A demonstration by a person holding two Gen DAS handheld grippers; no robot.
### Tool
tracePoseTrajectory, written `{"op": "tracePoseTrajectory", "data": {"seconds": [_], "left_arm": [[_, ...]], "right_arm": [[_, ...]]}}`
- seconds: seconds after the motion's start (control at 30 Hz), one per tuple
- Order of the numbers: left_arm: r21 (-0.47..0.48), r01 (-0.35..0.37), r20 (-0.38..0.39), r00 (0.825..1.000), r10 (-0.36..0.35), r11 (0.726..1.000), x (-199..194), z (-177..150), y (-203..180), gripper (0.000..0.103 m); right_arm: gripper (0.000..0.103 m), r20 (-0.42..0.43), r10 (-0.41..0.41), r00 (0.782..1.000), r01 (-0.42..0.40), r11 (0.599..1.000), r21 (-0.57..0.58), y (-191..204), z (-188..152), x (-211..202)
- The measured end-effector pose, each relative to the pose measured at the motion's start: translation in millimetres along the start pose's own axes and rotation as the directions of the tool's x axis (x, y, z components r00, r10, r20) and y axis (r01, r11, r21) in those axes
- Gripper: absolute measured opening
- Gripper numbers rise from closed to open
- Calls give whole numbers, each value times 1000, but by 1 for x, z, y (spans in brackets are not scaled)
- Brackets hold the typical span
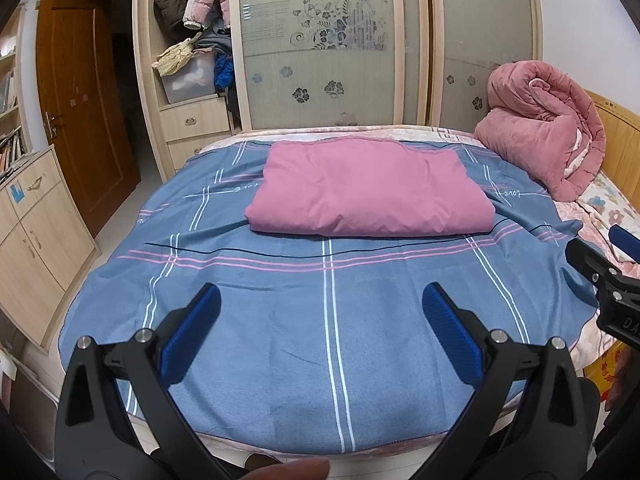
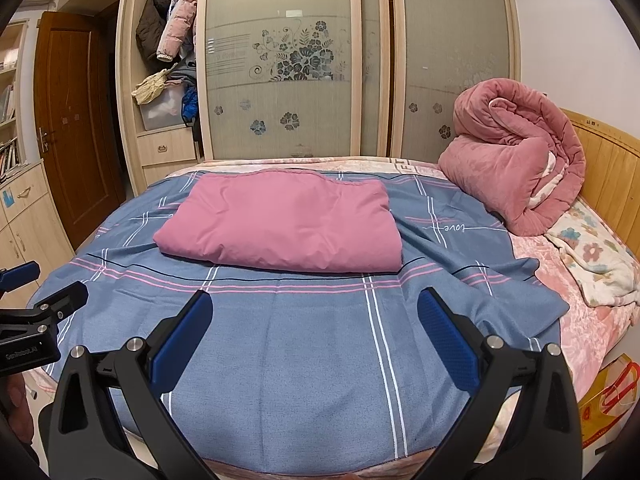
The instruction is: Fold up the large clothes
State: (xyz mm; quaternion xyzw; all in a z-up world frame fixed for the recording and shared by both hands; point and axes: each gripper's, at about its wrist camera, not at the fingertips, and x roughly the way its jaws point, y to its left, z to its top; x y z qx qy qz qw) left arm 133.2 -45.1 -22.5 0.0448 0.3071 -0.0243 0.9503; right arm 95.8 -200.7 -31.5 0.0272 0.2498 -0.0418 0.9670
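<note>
Sliding-door wardrobe (image 2: 280, 60) behind bed (image 2: 592, 312)

I am showing two matching hand-held claws. My left gripper (image 1: 320, 312) is built from matte black plastic arms that curve upward like a wishbone, each with a triangular cut-out near its base. Round silver screw heads are sitting at the joints, two on each side. My fingers (image 1: 450, 332) are wearing flat, bright blue pads with a fine dotted grip texture. My right gripper (image 2: 314, 320) is looking identical: black arms, silver screws, blue textured pads (image 2: 182, 340). From the right wrist view, the left tool's black side block is showing small silver screws and white lettering that I cannot fully read.
</note>
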Motion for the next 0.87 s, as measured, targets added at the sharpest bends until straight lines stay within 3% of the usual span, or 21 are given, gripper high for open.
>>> {"op": "tracePoseTrajectory", "data": {"seconds": [0.87], "left_arm": [[-8,19,-25,1000,-19,1000,9,2,-1,101]], "right_arm": [[102,-13,0,1000,0,1000,2,0,-2,6]]}}
